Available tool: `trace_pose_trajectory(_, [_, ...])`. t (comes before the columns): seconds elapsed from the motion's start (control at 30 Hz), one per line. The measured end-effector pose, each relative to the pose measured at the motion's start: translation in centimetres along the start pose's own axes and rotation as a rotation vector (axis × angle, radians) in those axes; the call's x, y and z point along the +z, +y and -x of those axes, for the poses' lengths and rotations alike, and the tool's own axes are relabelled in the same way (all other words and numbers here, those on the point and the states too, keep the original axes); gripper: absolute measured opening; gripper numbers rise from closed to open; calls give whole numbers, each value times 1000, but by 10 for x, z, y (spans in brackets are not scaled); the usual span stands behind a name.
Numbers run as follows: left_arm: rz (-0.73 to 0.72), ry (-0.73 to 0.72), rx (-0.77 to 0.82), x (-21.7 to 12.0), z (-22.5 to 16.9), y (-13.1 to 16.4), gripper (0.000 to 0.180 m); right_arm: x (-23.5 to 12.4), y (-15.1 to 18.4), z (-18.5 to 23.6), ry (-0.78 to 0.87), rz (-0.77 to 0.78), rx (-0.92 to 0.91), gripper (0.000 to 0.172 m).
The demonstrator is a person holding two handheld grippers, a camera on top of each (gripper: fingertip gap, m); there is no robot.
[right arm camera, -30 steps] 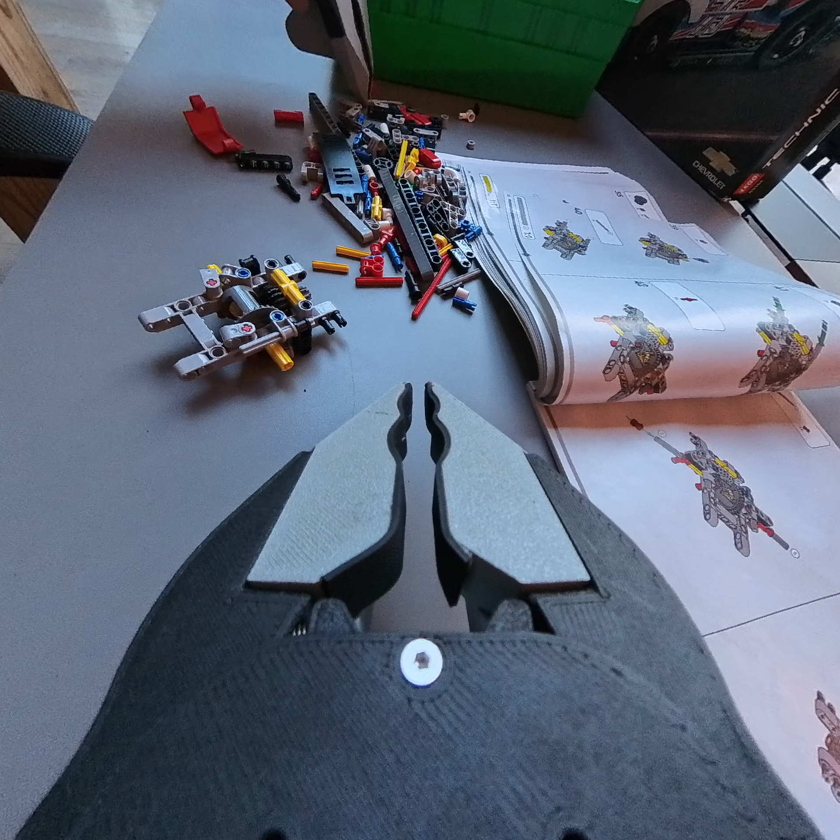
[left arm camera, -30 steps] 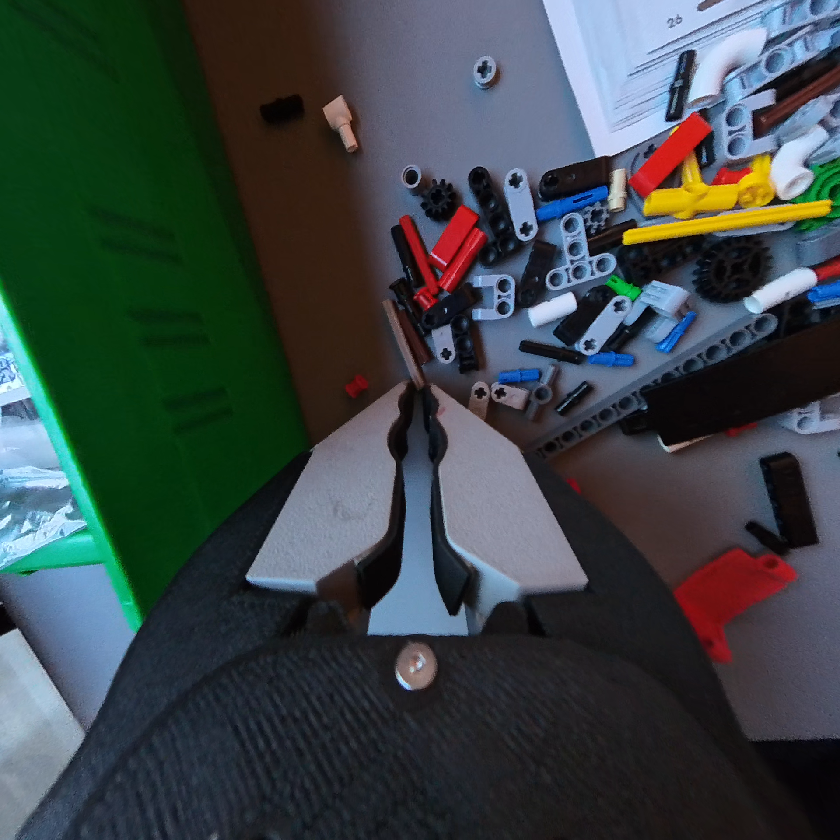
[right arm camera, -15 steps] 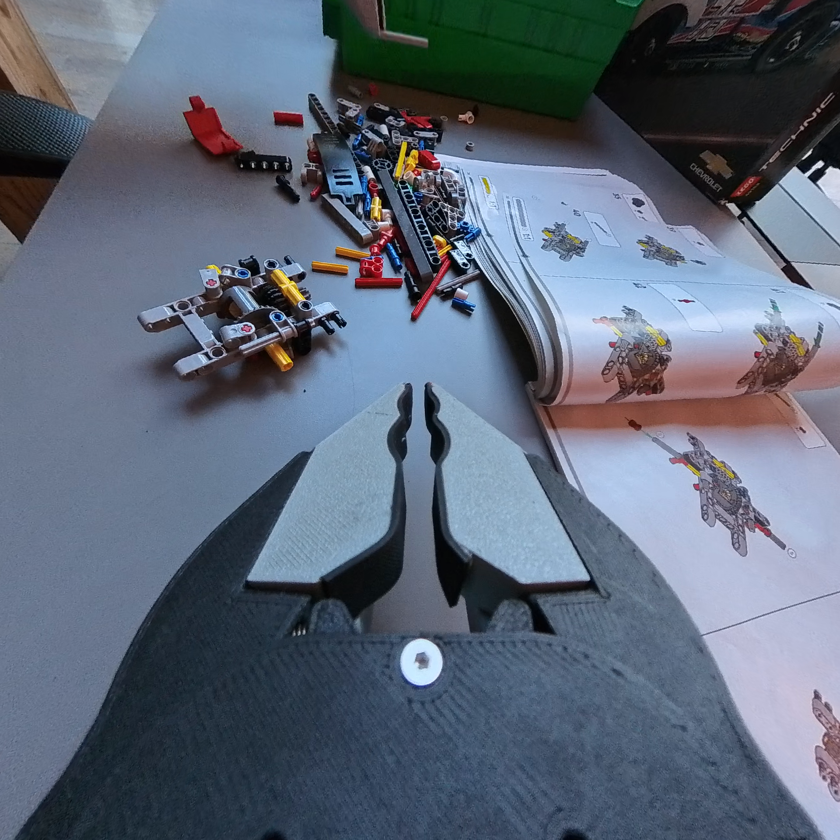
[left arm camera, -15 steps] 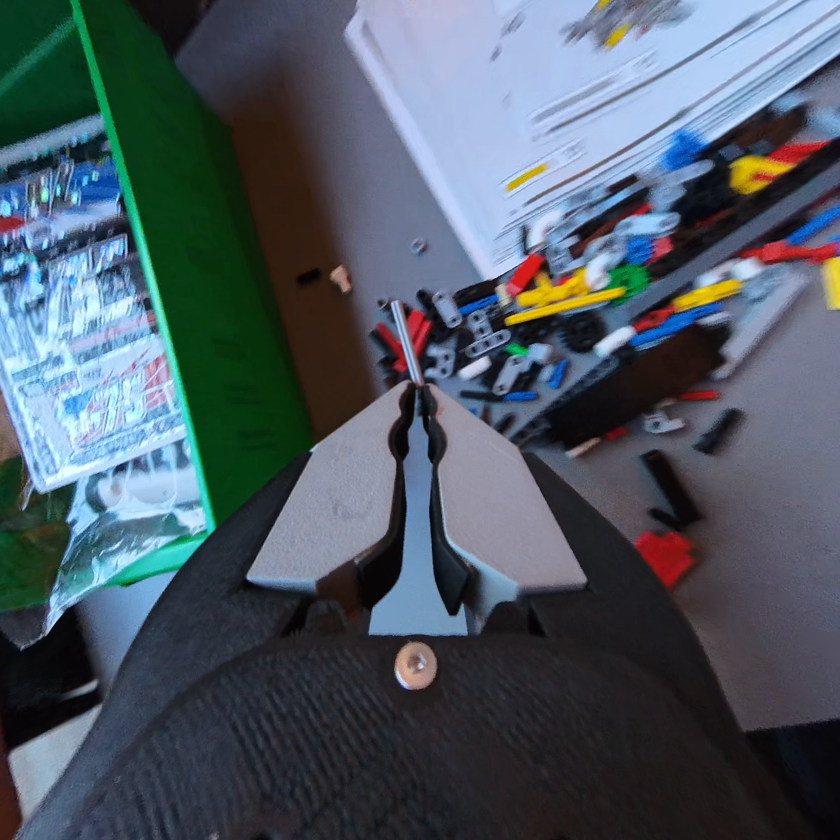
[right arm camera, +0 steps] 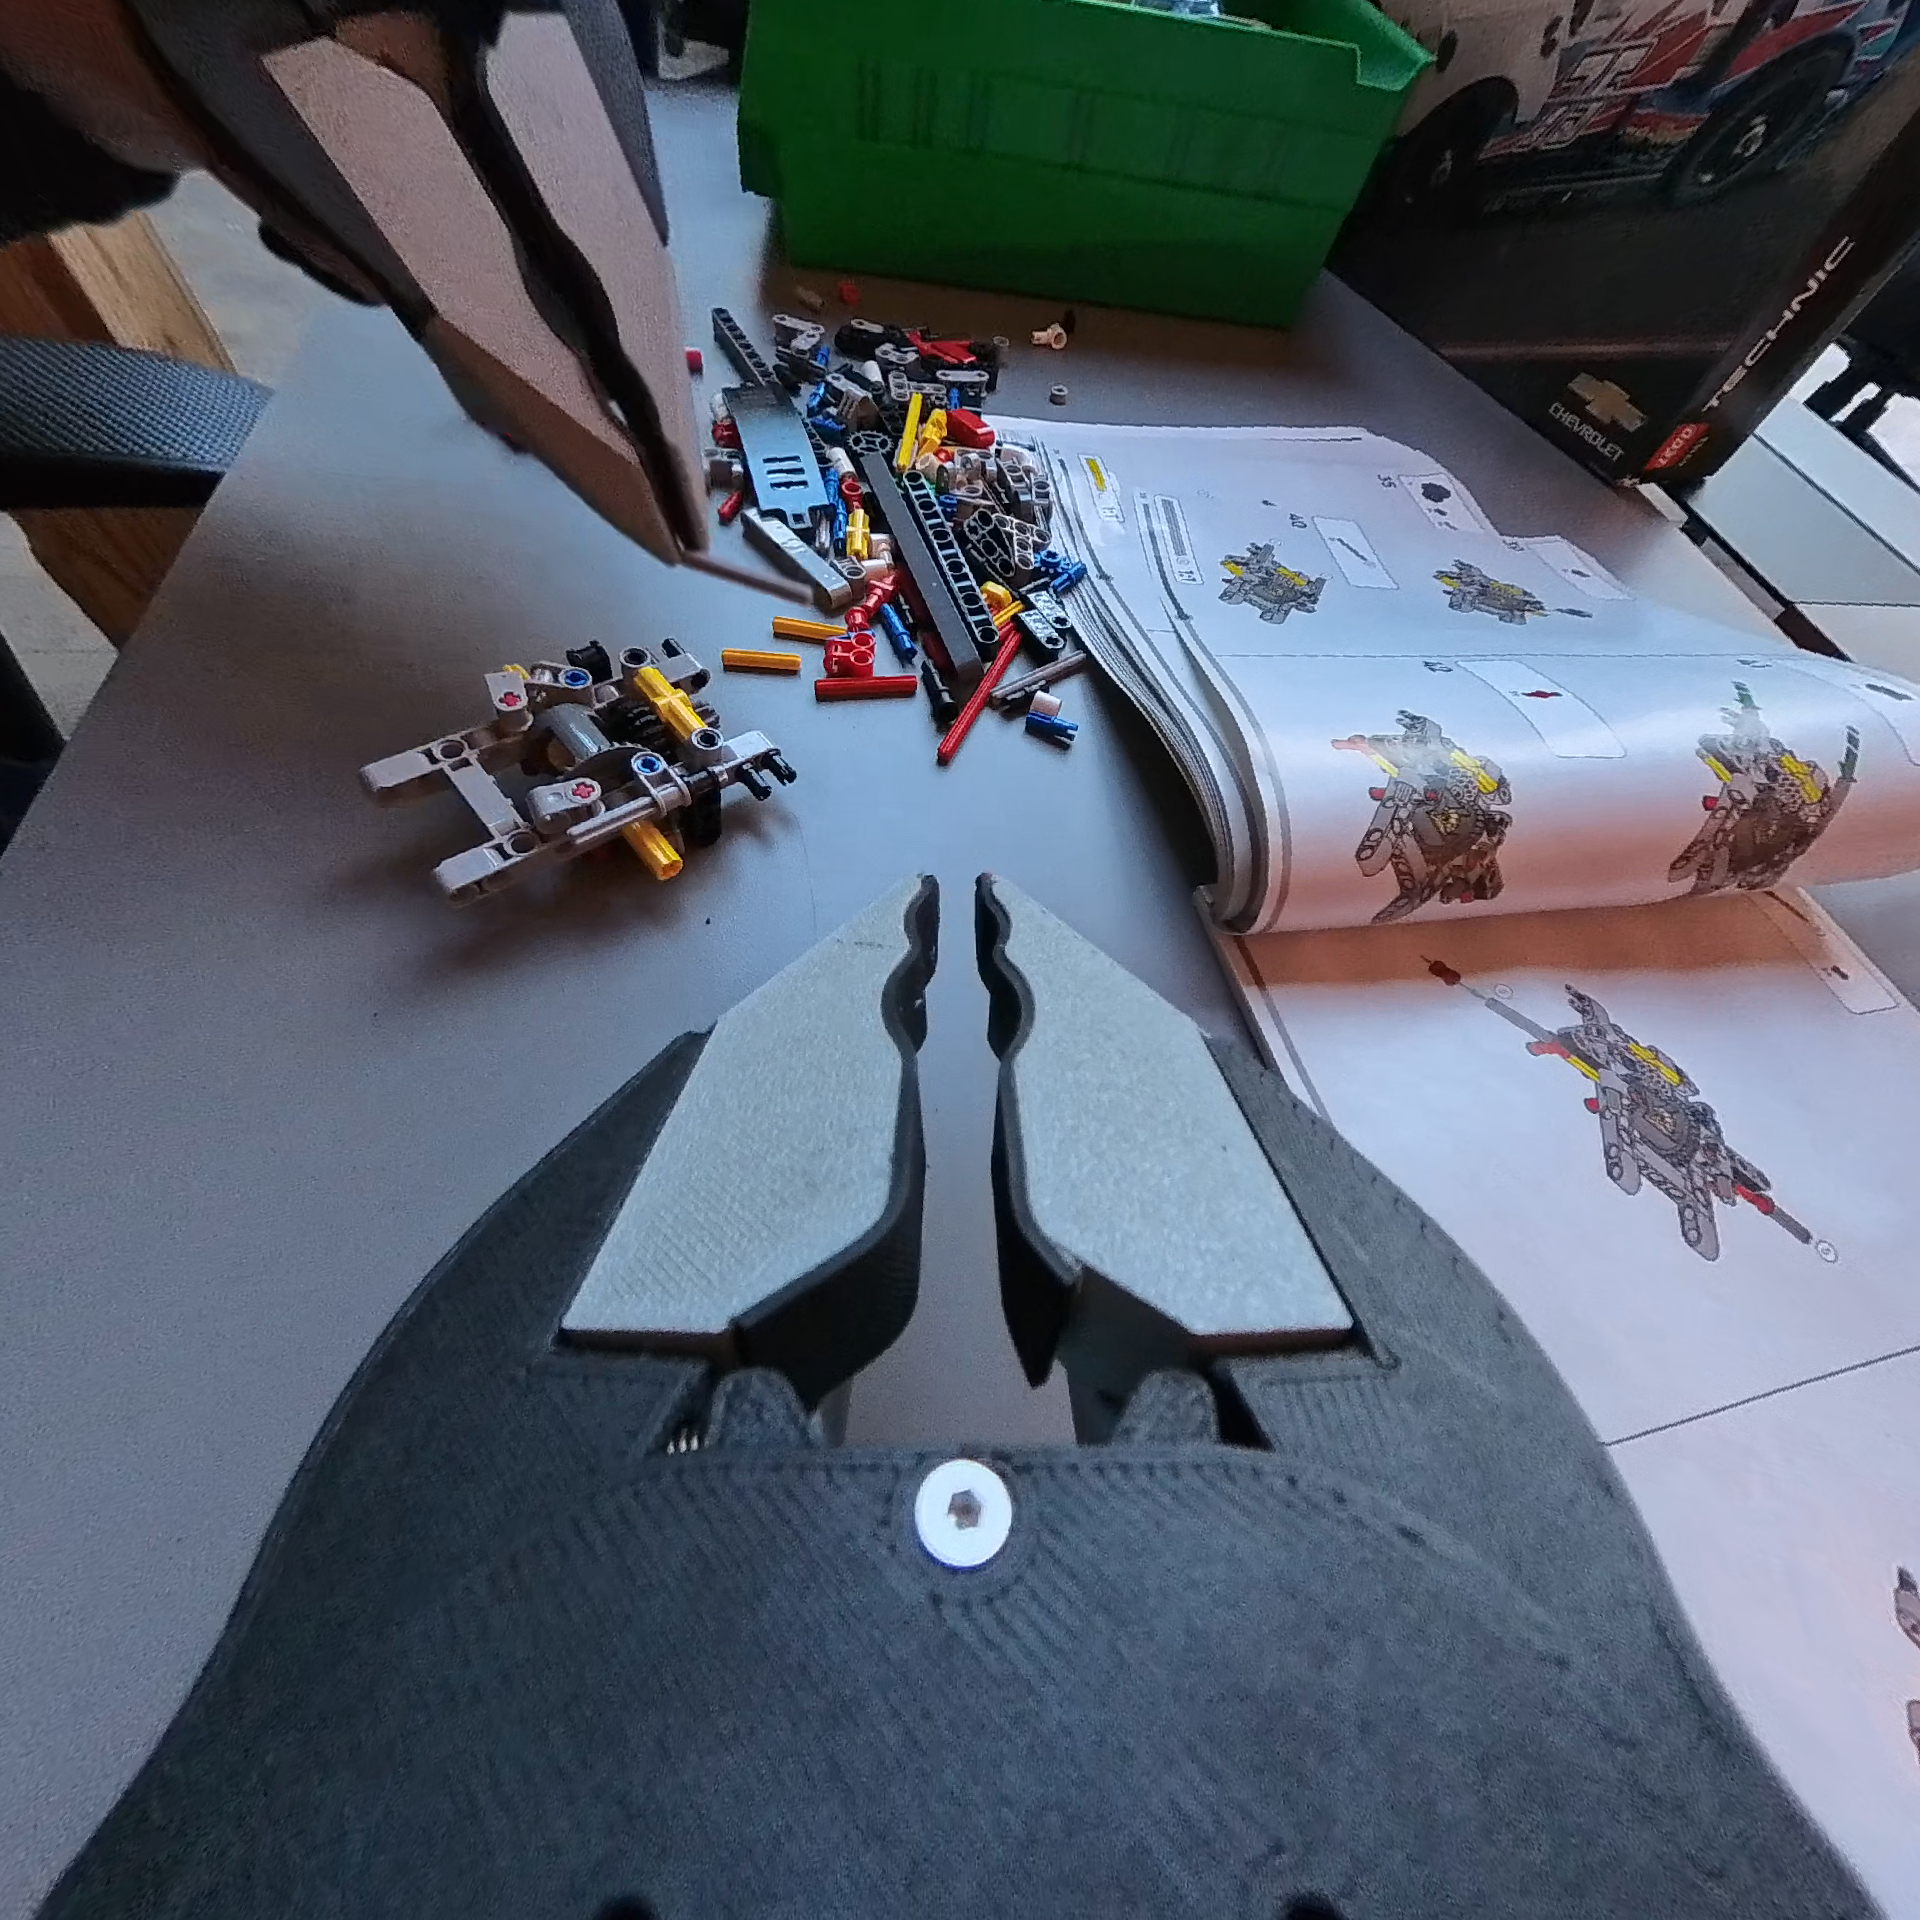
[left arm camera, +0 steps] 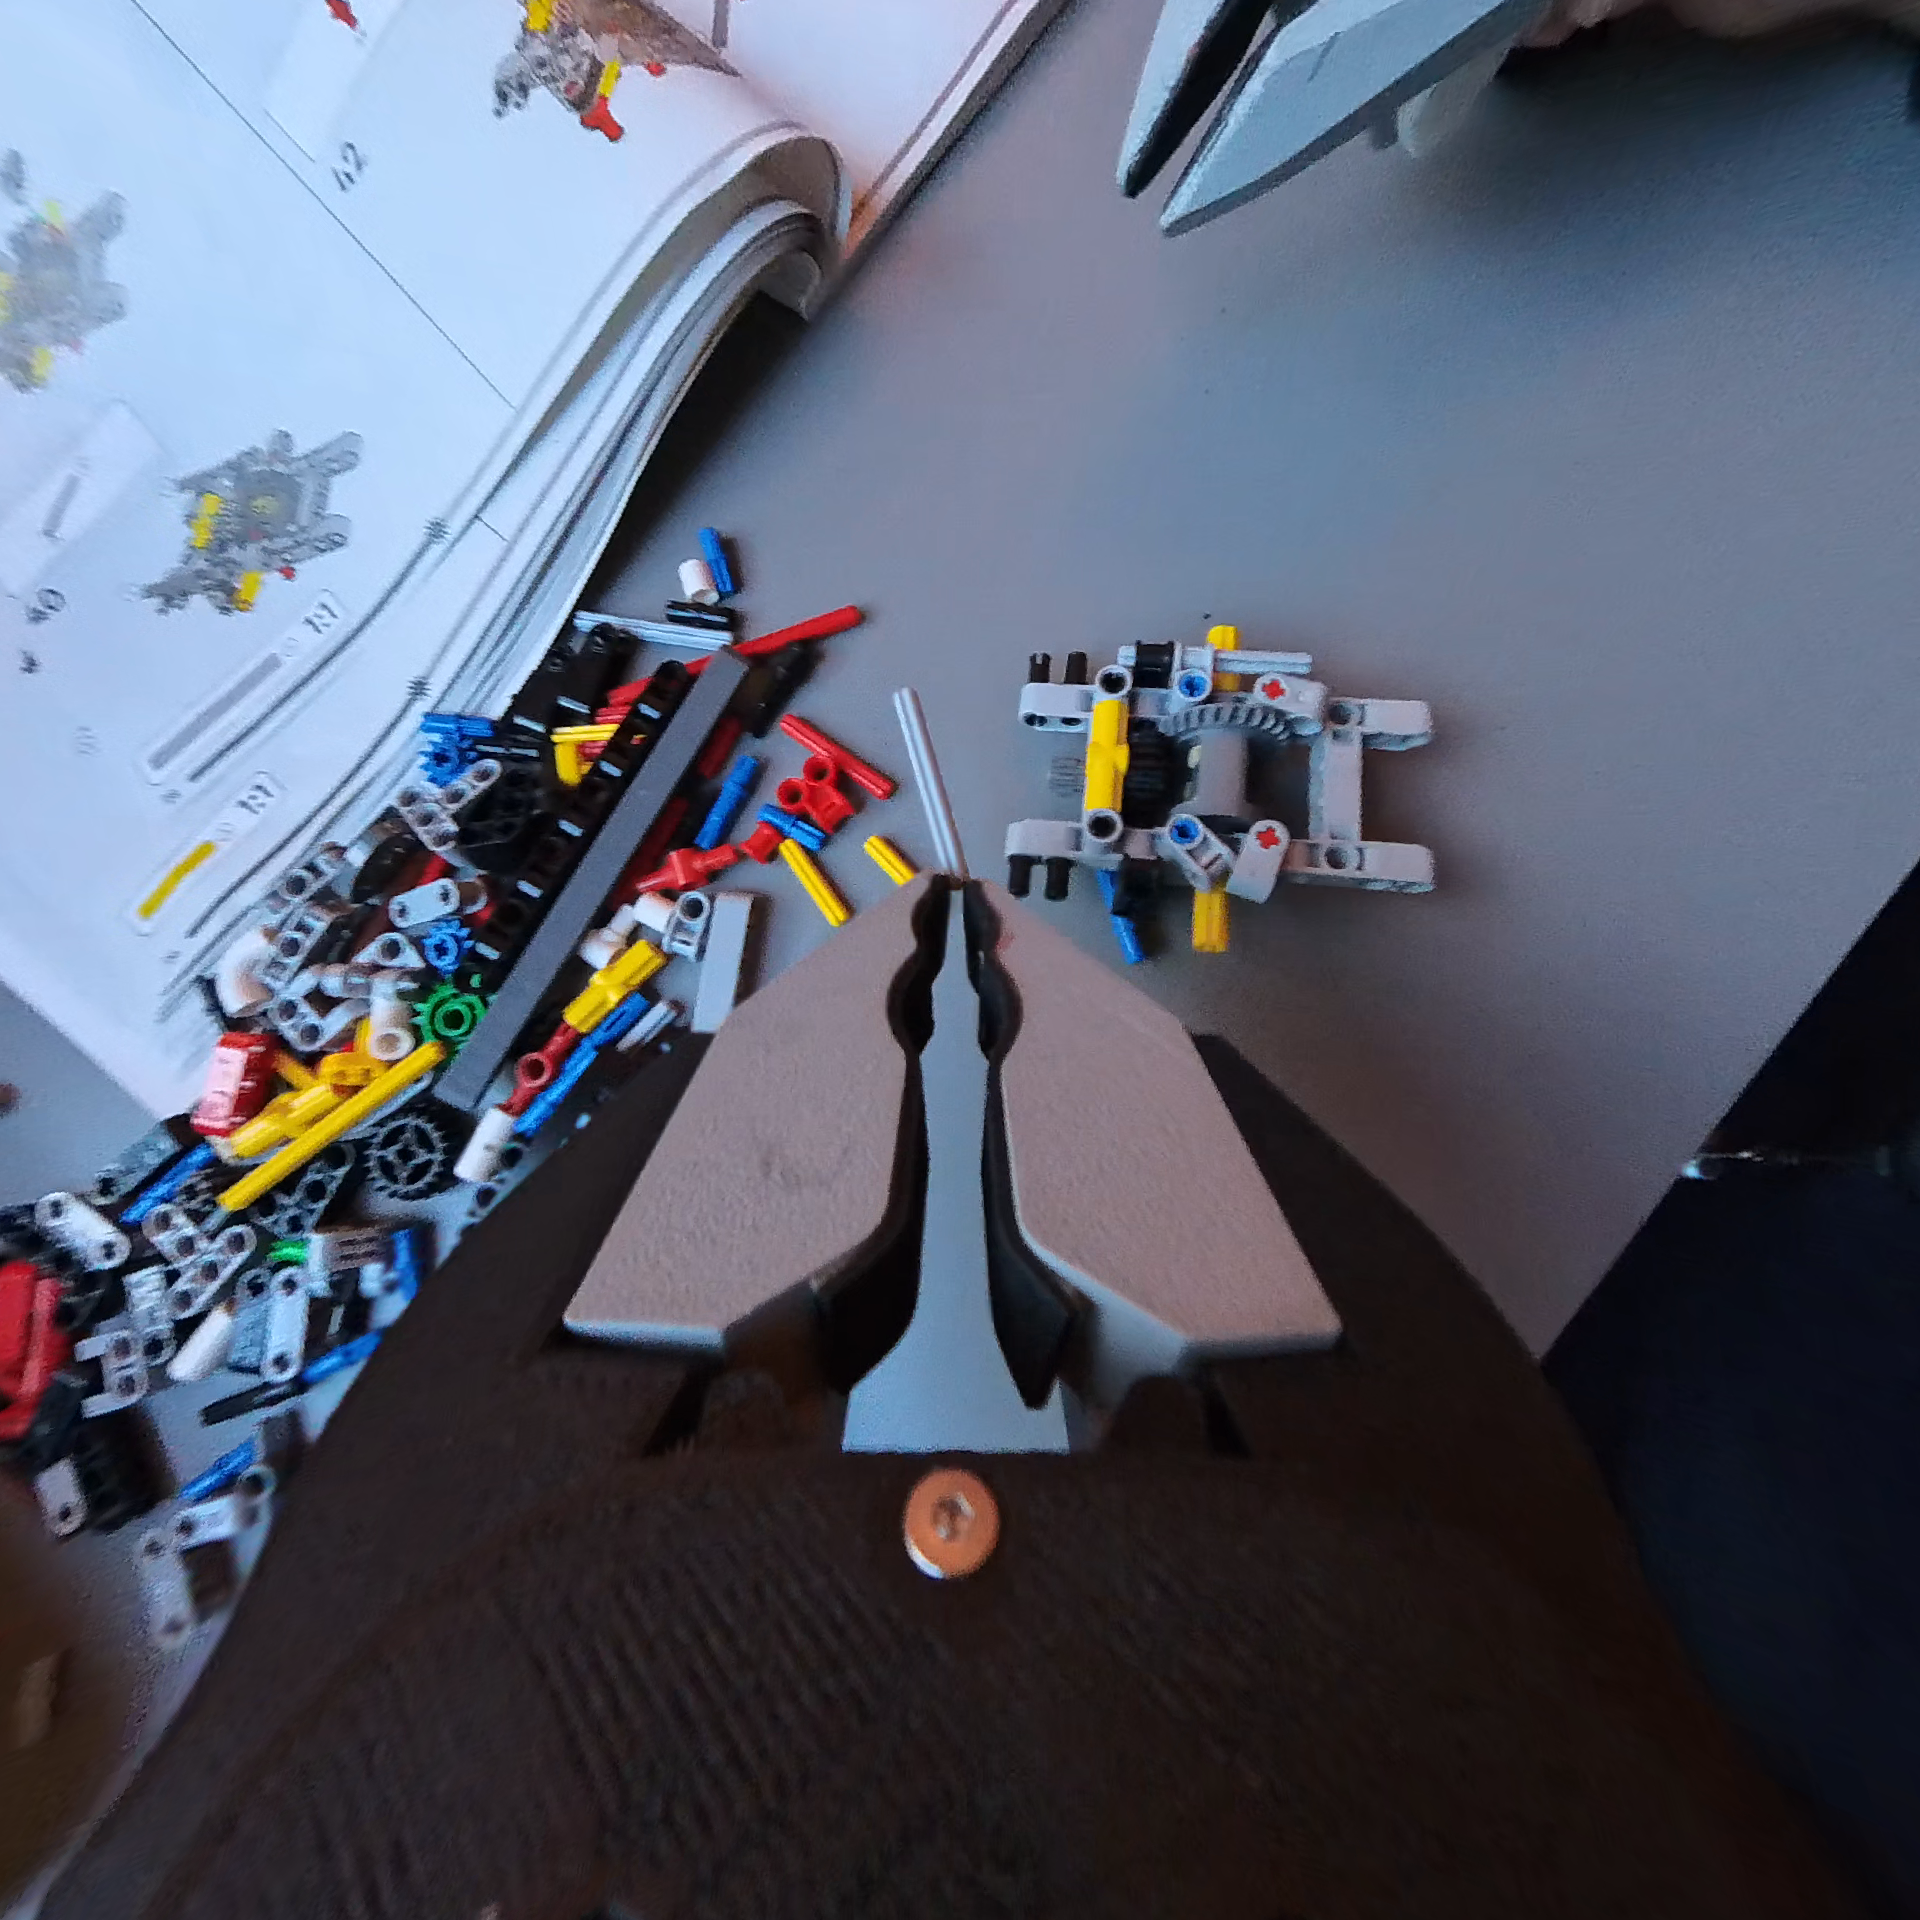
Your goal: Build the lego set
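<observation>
My left gripper [left arm camera: 956, 883] is shut on a thin light-grey axle rod [left arm camera: 928, 779] that sticks out ahead of its tips, above the grey table. The rod lies between a pile of loose building parts [left arm camera: 520, 883] and a small grey, yellow and black gear assembly [left arm camera: 1226, 769]. The left gripper also shows in the right wrist view [right arm camera: 686, 551], with the rod [right arm camera: 753, 580] at its tips. My right gripper [right arm camera: 956, 883] hovers low over bare table, its jaws a narrow gap apart and empty. It also shows in the left wrist view [left arm camera: 1143, 203]. The assembly [right arm camera: 582, 758] lies ahead and left of it.
An open instruction booklet [right arm camera: 1455, 675] lies right of the parts pile [right arm camera: 914, 499]. A green bin [right arm camera: 1039, 156] and a dark product box [right arm camera: 1662, 260] stand at the back. A dark chair back [right arm camera: 104, 416] is off the table's left edge. My hands' fingertips stand some 12 centimeters from each other.
My left gripper has lifted the grey rod out of the pile by the green bin and swung round toward the assembly. My right gripper has stayed in place; its jaws have parted slightly.
</observation>
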State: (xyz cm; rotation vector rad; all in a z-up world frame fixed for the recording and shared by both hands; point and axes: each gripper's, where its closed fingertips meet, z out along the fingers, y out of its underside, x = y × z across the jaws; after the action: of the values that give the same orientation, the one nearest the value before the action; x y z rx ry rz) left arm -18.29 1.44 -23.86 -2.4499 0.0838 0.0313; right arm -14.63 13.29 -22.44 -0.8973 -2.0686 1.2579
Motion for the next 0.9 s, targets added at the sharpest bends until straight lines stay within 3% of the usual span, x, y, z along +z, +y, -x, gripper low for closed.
trace_pose_trajectory(0.4, [-169, 145, -64, -3, -17, -16, 0, 6, -5, 18, -60, -5, -36, 7])
trace_pose_trajectory(0.77, [-356, 217, 37, -3, -52, -57, 0, -2, -43, 47, -403, -222, 354, 36])
trace_pose_trajectory(0.83, [-371, 228, 73, -2, -59, -62, 0, -3, -45, 50, -457, -237, 410, 37])
trace_pose_trajectory(0.9, [-367, 230, 106, 1, -64, -64, 0, -6, -49, 55, -513, -257, 434, 27])
